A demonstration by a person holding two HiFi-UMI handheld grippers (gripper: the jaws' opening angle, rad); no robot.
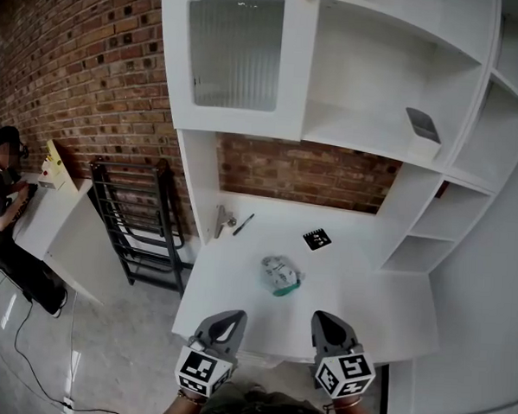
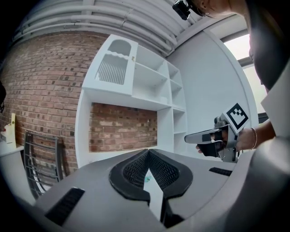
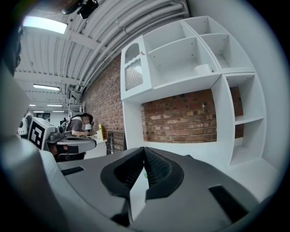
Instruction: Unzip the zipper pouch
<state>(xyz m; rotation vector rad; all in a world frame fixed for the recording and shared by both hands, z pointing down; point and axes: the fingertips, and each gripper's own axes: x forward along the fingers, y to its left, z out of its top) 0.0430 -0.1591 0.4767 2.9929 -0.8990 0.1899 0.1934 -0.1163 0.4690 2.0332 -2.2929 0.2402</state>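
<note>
A small pale zipper pouch (image 1: 279,274) with a green edge lies in the middle of the white desk (image 1: 237,287). My left gripper (image 1: 228,318) hangs over the desk's near edge, left of and nearer than the pouch, shut and holding nothing. My right gripper (image 1: 325,321) is level with it on the right, also shut with nothing in it. Both are well apart from the pouch. In the left gripper view the jaws (image 2: 148,152) meet at their tips, a sliver of green pouch (image 2: 146,180) shows between them, and the right gripper (image 2: 188,138) appears at the right. In the right gripper view the jaws (image 3: 144,148) meet too.
A black marker card (image 1: 317,239), a pen (image 1: 243,224) and a small metal item (image 1: 221,220) lie at the back of the desk. White shelves (image 1: 395,96) rise above. A black metal rack (image 1: 137,221) stands left of the desk. A person (image 1: 1,199) sits at a far table.
</note>
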